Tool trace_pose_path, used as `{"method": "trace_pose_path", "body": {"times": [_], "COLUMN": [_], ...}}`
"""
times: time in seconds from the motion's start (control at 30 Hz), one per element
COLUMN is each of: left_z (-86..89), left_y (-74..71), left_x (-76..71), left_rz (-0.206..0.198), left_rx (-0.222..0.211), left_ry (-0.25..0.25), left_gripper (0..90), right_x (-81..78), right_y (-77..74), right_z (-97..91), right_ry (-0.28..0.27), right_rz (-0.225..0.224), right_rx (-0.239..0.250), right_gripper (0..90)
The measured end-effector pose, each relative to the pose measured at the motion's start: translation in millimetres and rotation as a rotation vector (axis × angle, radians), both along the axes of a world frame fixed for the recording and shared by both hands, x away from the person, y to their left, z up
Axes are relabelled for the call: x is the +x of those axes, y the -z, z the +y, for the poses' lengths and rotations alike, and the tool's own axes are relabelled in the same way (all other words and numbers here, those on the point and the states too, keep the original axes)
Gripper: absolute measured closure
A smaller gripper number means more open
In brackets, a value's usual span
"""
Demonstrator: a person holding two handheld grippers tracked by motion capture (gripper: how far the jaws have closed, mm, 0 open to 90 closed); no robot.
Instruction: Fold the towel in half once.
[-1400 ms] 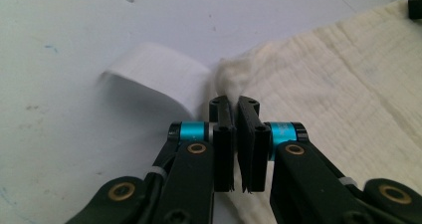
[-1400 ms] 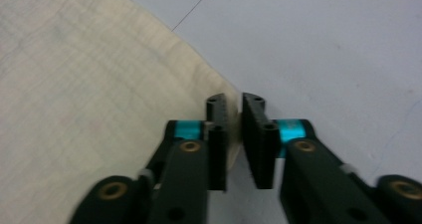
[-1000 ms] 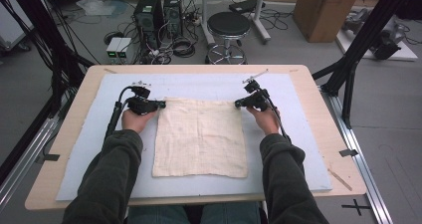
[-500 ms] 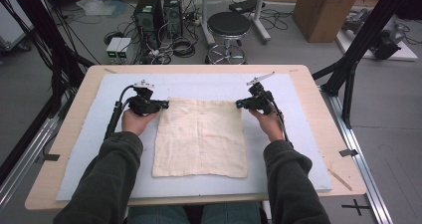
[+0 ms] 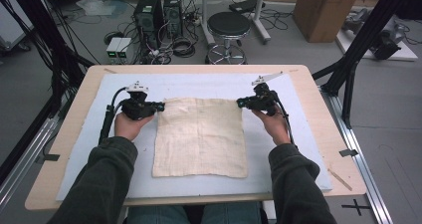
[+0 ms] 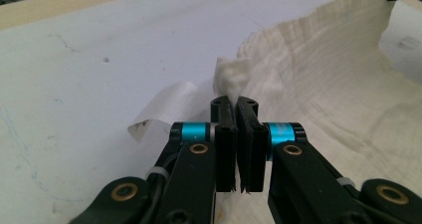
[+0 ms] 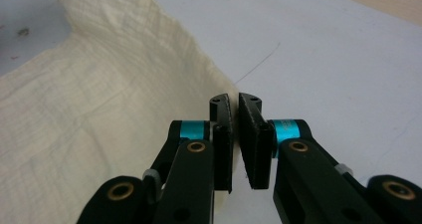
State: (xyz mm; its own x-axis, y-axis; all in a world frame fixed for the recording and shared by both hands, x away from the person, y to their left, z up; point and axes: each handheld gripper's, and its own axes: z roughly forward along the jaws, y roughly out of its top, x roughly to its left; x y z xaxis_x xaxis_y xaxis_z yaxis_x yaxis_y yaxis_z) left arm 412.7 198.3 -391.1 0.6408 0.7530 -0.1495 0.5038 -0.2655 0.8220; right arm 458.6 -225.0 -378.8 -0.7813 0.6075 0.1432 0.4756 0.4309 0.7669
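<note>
A cream cloth [image 5: 201, 137] lies spread on the white mat [image 5: 209, 82] in the middle of the table. My left gripper [image 5: 159, 106] is at its far left corner, my right gripper [image 5: 240, 103] at its far right corner, each in a person's hand. In the left gripper view the jaws [image 6: 235, 104] are shut on the cloth [image 6: 318, 69], and a tuft of the corner sticks out past the tips. In the right gripper view the gripper [image 7: 235, 103] is shut on the cloth [image 7: 99, 99] at its edge. The far edge hangs raised between the two grippers.
The mat covers most of the wooden table [image 5: 318, 114]. A curled white scrap [image 6: 159, 114] lies on the mat just left of my left gripper. A thin wooden stick [image 5: 341, 179] lies near the table's right front corner. A stool [image 5: 228, 25] stands beyond the far edge.
Both grippers have risen a little with the cloth's far corners in them, and the far edge has come up off the mat. The near edge stays flat.
</note>
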Motion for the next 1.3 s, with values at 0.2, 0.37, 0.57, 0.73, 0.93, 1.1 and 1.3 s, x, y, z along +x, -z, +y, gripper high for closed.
{"method": "trace_pose_path", "body": {"times": [0.2, 0.37, 0.57, 0.73, 0.93, 1.1, 1.3], "left_z": [1.4, 5.6, 7.4, 2.8, 1.8, 1.2, 2.6], "left_y": [5.4, 7.3, 7.5, 2.5, 5.7, 7.3, 14.9], "left_x": [-16.8, -26.7, -34.0, -43.2, -55.3, -64.0, -73.8], "left_rz": [-0.017, -0.029, -0.035, -0.052, -0.06, -0.068, -0.058], "left_rx": [0.004, -0.006, 0.0, 0.016, 0.039, 0.052, 0.07], "left_ry": [0.019, 0.022, 0.038, 0.075, 0.087, 0.105, 0.118], "left_gripper": [86.4, 86.4, 86.3, 86.3, 86.2, 86.2, 86.1], "right_x": [-13.0, -21.6, -29.3, -37.1, -47.9, -55.3, -67.7], "right_y": [0.3, 2.3, 6.2, 2.1, 0.4, 11.7, 18.1], "right_z": [-0.4, -3.7, -6.6, -6.6, -7.1, -11.0, -13.2], "right_ry": [-0.031, -0.044, -0.063, -0.078, -0.092, -0.097, -0.104], "right_rz": [-0.006, -0.019, -0.004, -0.01, -0.025, -0.005, -0.011], "right_rx": [0.028, 0.027, 0.011, -0.01, -0.022, -0.029, -0.027], "right_gripper": [84.5, 84.5, 84.4, 84.5, 84.5, 84.4, 84.5]}}
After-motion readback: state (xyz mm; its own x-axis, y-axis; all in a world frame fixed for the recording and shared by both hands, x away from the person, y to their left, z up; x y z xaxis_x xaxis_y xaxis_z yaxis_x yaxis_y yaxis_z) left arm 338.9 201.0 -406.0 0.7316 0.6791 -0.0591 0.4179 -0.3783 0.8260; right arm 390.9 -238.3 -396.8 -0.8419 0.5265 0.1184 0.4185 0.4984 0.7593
